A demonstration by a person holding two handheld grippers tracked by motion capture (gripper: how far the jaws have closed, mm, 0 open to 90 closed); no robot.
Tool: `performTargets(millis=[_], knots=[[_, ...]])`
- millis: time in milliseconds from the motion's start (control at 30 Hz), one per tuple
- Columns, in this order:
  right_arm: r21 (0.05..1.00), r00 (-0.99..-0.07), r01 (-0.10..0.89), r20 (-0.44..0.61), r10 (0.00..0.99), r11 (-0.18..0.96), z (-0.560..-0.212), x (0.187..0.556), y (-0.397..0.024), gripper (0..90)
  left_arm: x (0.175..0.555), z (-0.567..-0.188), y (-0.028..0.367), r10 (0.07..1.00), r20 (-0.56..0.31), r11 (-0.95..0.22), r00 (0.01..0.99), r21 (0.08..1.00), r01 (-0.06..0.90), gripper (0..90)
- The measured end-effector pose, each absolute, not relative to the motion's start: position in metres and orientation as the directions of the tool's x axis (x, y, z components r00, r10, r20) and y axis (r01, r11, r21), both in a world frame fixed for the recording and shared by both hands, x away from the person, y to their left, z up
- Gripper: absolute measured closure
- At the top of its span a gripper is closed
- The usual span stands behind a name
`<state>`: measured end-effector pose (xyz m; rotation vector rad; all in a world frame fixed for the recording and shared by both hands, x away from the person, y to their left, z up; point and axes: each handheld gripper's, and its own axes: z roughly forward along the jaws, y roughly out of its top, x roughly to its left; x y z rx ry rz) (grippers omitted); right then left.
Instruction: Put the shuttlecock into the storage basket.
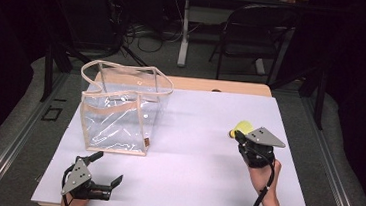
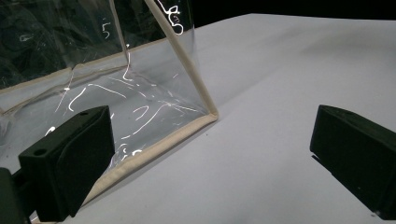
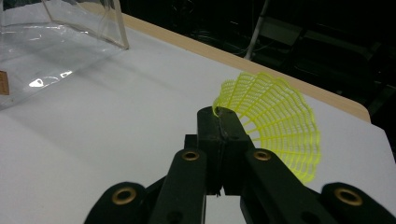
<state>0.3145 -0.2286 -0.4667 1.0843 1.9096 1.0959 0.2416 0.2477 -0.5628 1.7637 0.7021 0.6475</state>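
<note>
The white table (image 1: 187, 148) takes up most of the scene. At its back left stands a clear tote bag (image 1: 120, 108) with beige trim, upright and open at the top. The left gripper (image 1: 106, 172) sits near the front left edge, just in front of the bag, jaws spread wide with nothing between them. Over on the right, the right gripper (image 3: 218, 122) has its jaws pinched tight on a yellow shuttlecock (image 3: 275, 122), clamped on the mesh skirt's edge, well apart from the bag.
</note>
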Motion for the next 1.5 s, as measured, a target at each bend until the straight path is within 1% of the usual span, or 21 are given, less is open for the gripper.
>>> performTargets(millis=[1500], knots=[[0.91, -0.444, 0.248, -0.197, 0.874, 0.332, -0.431, 0.32, -0.213, 89.9, 0.242, -0.563, 0.248, 0.727, 0.088, -0.249, 0.681, 0.958, 0.141, 0.1]])
